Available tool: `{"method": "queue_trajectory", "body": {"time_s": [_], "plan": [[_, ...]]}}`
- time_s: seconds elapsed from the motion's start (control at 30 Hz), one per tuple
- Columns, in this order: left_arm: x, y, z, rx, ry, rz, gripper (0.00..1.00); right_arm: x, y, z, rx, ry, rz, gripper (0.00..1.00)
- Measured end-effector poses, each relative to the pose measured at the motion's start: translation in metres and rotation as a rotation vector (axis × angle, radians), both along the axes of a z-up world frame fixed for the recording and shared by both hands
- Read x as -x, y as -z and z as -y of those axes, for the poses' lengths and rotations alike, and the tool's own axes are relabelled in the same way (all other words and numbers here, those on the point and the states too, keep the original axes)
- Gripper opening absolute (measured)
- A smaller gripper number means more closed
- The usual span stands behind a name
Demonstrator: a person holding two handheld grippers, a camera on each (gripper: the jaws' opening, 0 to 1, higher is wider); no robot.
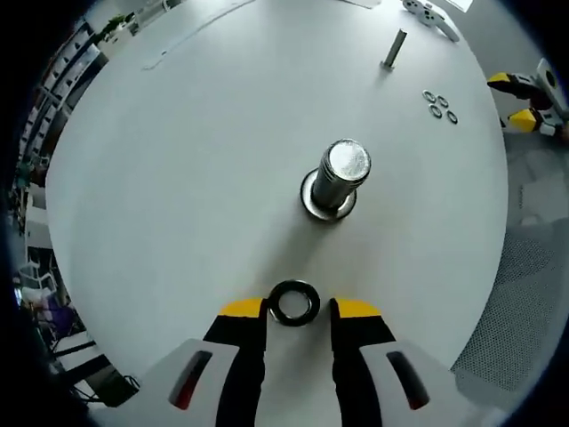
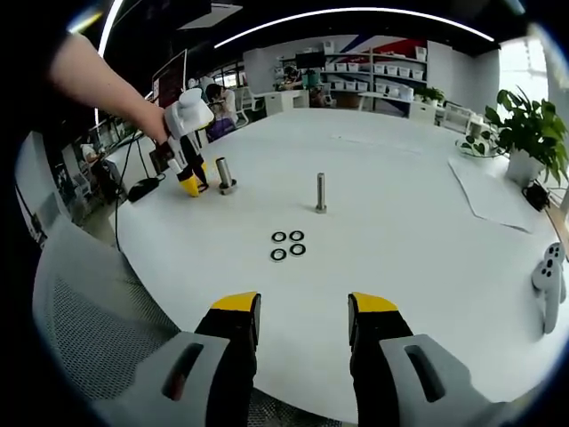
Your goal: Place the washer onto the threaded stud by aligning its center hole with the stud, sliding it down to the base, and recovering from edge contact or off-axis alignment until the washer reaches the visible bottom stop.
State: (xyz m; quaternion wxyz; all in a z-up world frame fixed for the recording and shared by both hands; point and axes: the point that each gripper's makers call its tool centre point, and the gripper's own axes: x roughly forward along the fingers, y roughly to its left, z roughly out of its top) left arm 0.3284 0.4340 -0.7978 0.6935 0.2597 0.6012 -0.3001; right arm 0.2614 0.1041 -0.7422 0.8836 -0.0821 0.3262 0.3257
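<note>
A black washer [image 1: 294, 302] lies flat on the white round table [image 1: 196, 178], between the yellow tips of my left gripper [image 1: 298, 310]. The jaws stand open, with a small gap on each side of the ring. Just beyond it stands a thick metal stud [image 1: 337, 178] with a wide base, upright. In the right gripper view a hand holds the left gripper [image 2: 188, 184] tips-down beside that stud [image 2: 224, 174]. My right gripper [image 2: 302, 313] is open over the table's near edge, holding nothing, and appears as the right gripper [image 1: 509, 100] at the table's rim.
A thin stud [image 2: 321, 192] stands mid-table, with three loose washers [image 2: 288, 244] in front of it. A white controller [image 2: 551, 283], a sheet of paper [image 2: 493, 191] and a potted plant [image 2: 524, 133] are at the right. A mesh chair [image 2: 80, 311] sits by the edge.
</note>
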Motion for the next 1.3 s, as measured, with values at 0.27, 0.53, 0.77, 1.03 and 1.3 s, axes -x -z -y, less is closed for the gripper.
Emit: {"method": "queue_trajectory", "body": {"time_s": [0.27,0.53,0.77,1.03,1.3], "plan": [[-0.001,0.000,0.000,-0.015,0.005,-0.004,0.20,0.001,0.000,0.000,0.004,-0.001,-0.001,0.42],[0.001,-0.001,-0.001,0.005,-0.023,0.019,0.19,0.000,0.001,0.001,0.010,0.001,-0.003,0.42],[0.000,-0.001,0.000,0.006,-0.015,0.033,0.19,0.000,0.001,0.001,0.009,0.002,-0.004,0.42],[0.003,-0.001,0.000,0.013,-0.039,0.006,0.19,0.000,0.001,0.001,0.011,0.000,-0.004,0.42],[0.010,-0.004,0.000,0.005,-0.025,0.012,0.18,0.000,0.001,0.001,0.010,-0.002,-0.003,0.42]]}}
